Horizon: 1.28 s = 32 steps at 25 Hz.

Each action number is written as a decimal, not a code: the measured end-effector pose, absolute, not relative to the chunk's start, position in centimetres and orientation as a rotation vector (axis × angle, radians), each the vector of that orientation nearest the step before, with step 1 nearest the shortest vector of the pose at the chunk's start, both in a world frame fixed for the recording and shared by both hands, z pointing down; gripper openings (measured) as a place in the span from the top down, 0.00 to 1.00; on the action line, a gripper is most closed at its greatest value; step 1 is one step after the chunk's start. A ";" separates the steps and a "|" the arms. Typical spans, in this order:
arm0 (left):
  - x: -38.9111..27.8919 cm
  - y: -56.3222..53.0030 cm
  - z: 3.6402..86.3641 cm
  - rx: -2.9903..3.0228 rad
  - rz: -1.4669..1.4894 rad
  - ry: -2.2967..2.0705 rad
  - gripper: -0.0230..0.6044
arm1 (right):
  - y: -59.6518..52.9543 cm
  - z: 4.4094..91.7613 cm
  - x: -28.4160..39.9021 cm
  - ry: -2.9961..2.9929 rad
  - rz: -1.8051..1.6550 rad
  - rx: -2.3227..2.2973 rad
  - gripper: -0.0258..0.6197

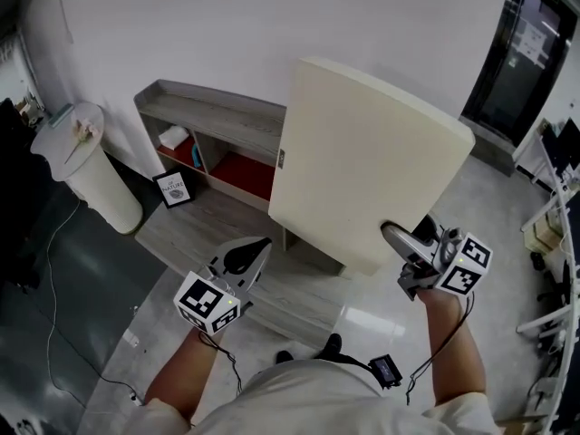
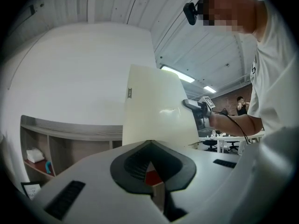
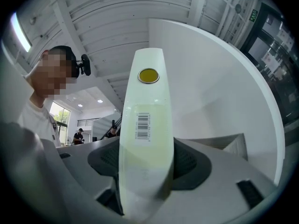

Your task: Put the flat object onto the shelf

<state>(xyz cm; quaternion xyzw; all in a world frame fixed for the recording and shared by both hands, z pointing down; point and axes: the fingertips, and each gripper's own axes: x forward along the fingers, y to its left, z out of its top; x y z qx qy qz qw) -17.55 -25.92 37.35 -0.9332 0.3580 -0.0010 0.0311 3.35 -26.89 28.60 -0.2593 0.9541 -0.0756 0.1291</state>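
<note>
The right gripper (image 1: 400,239) has its jaws clamped on the lower edge of a cream flat board (image 1: 362,157), held upright in the air above the grey shelf (image 1: 217,116). The left gripper's (image 1: 250,254) jaws are closed and empty.

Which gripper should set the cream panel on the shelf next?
Right. The right gripper is clamped on the lower edge of the panel and holds it up over the shelf. The left gripper holds nothing, its jaws together, and could at most steady the panel.
</note>
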 end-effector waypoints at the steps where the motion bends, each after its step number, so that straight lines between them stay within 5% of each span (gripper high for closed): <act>1: -17.6 -26.4 37.2 -2.871 -0.002 1.104 0.94 | -27.3 28.1 3.3 2.774 -0.202 -0.750 0.51; 32: -12.2 -40.1 34.5 -2.777 -0.007 1.156 0.94 | -44.0 22.6 5.0 2.861 -0.021 -0.627 0.51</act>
